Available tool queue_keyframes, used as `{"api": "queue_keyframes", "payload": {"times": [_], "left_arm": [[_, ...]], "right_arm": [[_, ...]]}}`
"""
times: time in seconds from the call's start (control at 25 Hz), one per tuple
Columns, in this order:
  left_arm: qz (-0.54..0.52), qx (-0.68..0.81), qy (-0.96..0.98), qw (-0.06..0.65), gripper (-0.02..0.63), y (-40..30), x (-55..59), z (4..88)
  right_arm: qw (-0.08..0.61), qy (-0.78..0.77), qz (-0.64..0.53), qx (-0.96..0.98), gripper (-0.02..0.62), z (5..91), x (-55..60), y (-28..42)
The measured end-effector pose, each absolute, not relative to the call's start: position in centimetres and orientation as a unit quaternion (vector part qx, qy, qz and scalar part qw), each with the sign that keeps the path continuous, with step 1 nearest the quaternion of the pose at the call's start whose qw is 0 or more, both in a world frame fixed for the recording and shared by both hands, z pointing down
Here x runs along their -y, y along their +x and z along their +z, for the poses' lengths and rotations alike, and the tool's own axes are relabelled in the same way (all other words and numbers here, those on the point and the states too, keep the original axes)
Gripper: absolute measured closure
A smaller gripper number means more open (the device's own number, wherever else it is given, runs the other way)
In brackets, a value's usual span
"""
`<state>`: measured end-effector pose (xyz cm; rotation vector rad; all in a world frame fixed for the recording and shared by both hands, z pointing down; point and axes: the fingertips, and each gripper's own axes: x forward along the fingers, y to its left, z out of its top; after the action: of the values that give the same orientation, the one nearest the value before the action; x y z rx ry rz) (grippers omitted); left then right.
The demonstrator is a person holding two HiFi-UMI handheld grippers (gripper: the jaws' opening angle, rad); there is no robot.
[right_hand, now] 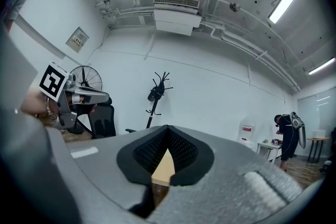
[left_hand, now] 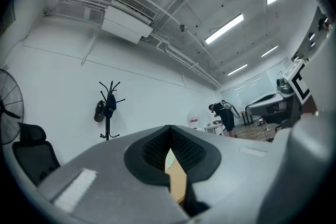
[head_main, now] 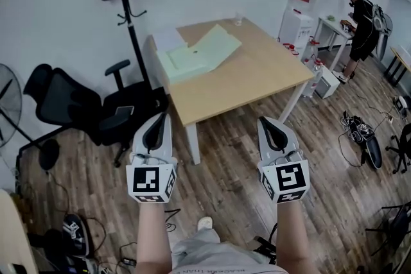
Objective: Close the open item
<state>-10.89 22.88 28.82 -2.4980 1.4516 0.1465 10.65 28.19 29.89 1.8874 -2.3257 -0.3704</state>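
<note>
There we were, short of the table [head_main: 257,77], with both grippers held up over the floor [head_main: 225,157] on its near side. The left gripper [head_main: 157,126] was clenched, black pads meeting at the tip with nothing caught in them. Only a sliver of tabletop showed through the notch beneath. The right gripper [head_main: 272,131] matched it, pads pressed together and empty, level with its partner and well apart from it.

A black office chair [head_main: 83,106] stood off the table's left side. On the table, towards its far left corner, the pale green folder [head_main: 196,54] lay open with its leaves spread, well apart from both grippers. A white sheet [head_main: 168,39] lay touching the folder at that corner, and a clear cup [head_main: 238,19] stood at the table's far edge.

Behind the table's left end rose a coat stand [head_main: 128,16]. Beyond its right end were a water dispenser [head_main: 297,22] and, farther off, a person [head_main: 361,25].
</note>
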Motion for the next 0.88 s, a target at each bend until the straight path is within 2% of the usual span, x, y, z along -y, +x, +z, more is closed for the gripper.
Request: {"api": "queue_keyframes", "payload": {"times": [0.4,0.88], "left_arm": [[0.060,-0.490,-0.861,0.122,0.591,-12.1,-15.0,28.2],[0.059,-0.487,-0.863,0.123,0.591,-12.6,-11.6,28.2]], "right_arm": [[0.062,0.634,-0.117,0.762,0.594,29.6,-20.8,9.6],[0.053,0.636,-0.103,0.763,0.594,29.8,-17.0,9.5]]}}
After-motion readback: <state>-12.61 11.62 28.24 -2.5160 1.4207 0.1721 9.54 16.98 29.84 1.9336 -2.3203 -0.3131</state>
